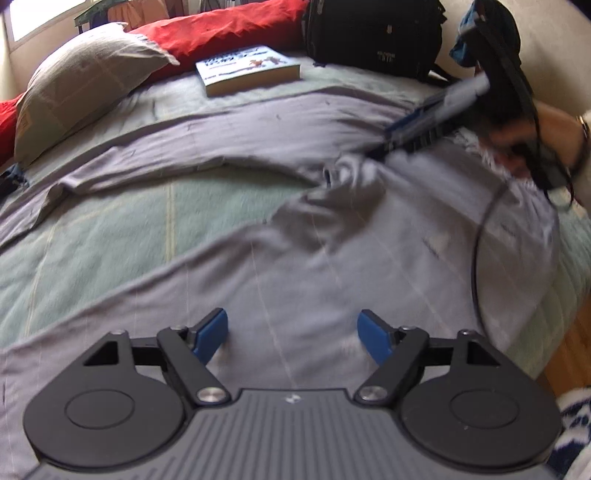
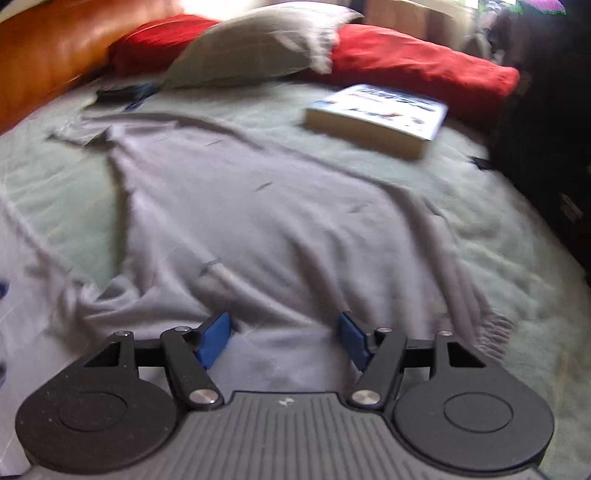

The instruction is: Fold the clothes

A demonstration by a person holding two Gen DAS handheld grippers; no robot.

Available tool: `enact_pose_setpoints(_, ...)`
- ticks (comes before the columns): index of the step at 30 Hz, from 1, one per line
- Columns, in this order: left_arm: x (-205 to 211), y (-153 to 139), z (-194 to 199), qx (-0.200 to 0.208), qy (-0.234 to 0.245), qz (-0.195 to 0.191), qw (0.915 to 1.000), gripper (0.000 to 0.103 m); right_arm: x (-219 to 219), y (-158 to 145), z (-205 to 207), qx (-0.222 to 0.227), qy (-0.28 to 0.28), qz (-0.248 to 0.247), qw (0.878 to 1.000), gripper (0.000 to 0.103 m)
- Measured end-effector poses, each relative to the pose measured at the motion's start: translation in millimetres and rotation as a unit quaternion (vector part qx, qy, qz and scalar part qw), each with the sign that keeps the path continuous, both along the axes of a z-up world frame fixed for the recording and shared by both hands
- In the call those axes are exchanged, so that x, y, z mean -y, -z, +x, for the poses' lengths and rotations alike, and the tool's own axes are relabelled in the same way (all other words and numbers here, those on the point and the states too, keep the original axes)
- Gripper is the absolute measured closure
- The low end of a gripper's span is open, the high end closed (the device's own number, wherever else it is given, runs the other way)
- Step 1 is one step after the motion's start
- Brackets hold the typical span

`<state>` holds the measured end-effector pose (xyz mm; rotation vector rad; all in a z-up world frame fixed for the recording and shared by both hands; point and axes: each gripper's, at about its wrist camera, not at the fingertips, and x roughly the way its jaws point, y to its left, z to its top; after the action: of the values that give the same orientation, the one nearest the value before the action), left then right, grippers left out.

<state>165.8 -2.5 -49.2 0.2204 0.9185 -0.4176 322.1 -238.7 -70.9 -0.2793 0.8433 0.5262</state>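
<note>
A lavender long-sleeved shirt lies spread and wrinkled on a pale green blanket. One sleeve stretches away to the left. My left gripper hovers open just above the shirt's body, with nothing between its blue pads. My right gripper, held by a hand, points down at a bunched fold near the shirt's top right. In the right wrist view the right gripper is open, with the shirt lying between and under its fingers. Motion blur hides whether they touch the cloth.
A thick book lies on the blanket beyond the shirt. A grey pillow and red pillows line the far side. A black bag stands at the far right. Wooden floor shows past the bed's right edge.
</note>
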Motion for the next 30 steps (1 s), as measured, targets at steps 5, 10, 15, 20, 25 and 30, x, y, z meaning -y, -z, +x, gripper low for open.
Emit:
enact_pose_setpoints(5,-12,3,-11,0.0,-0.019,-0.019,0.9996,0.021,-19,-10,-4,-0.002,-0.013,0.002,1.0,0.03)
enact_pose_setpoints(10,-10,4,-12,0.005,-0.024,-0.023,0.9994,0.019,-38,-19,-8,-0.004,-0.027,0.005,1.0,0.02)
enact_pose_setpoints(15,-12,3,-16,0.012,-0.029,-0.025,0.9992,0.019,-55,-6,20,0.001,-0.001,-0.013,1.0,0.012)
enact_pose_setpoints(20,-17,1,-19,0.019,-0.028,-0.017,0.9993,0.019,-61,10,60,-0.004,0.038,-0.013,0.999,0.0)
enact_pose_setpoints(25,-23,5,-25,0.012,-0.031,-0.016,0.9993,0.019,-51,-13,53,-0.007,0.051,0.021,0.998,0.001)
enact_pose_setpoints(30,-34,-1,-28,0.025,-0.039,-0.005,0.9989,0.019,-16,-48,-4,-0.012,0.004,0.089,0.996,0.0)
